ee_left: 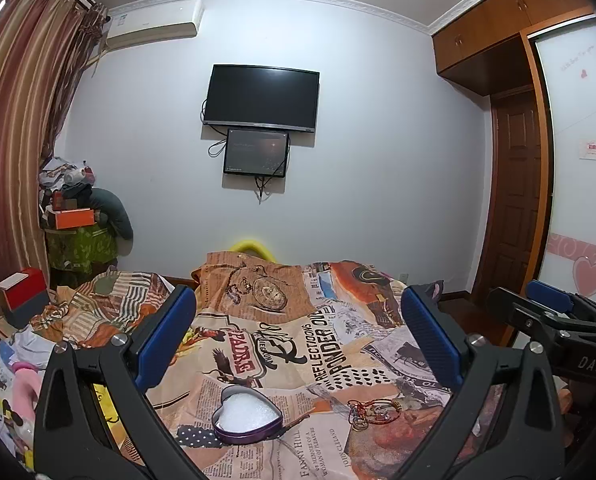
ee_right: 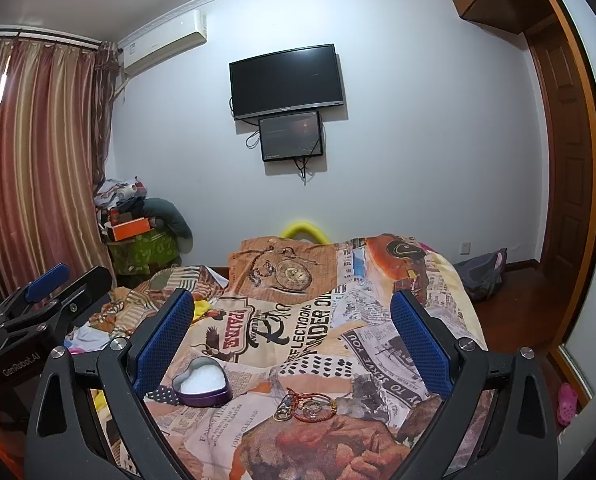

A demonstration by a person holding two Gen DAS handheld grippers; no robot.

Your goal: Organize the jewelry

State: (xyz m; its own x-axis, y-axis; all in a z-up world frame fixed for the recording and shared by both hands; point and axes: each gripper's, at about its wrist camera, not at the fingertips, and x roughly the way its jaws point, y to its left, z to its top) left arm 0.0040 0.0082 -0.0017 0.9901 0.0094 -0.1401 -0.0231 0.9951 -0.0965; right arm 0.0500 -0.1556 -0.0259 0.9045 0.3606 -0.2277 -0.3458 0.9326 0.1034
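Observation:
A purple heart-shaped tin (ee_left: 246, 416) (ee_right: 202, 382) with white padding inside lies open on the bed. To its right sits a small heap of jewelry (ee_left: 371, 411) (ee_right: 309, 404): red cord bracelets, rings and small charms. My left gripper (ee_left: 298, 336) hovers above the bedspread, open, nothing between its blue pads. My right gripper (ee_right: 294, 336) is likewise open and bare, held above the tin and the heap. Each gripper shows at the edge of the other's view: the right gripper (ee_left: 553, 312), the left gripper (ee_right: 50, 288).
The bed has a newspaper-print bedspread (ee_left: 321, 328) (ee_right: 337, 312). Crumpled bedding and a red box (ee_left: 22, 296) lie on the left. A cluttered pile (ee_left: 78, 216) stands by the curtain. A TV (ee_left: 262, 96) hangs on the far wall; a wardrobe (ee_left: 577, 160) stands at the right.

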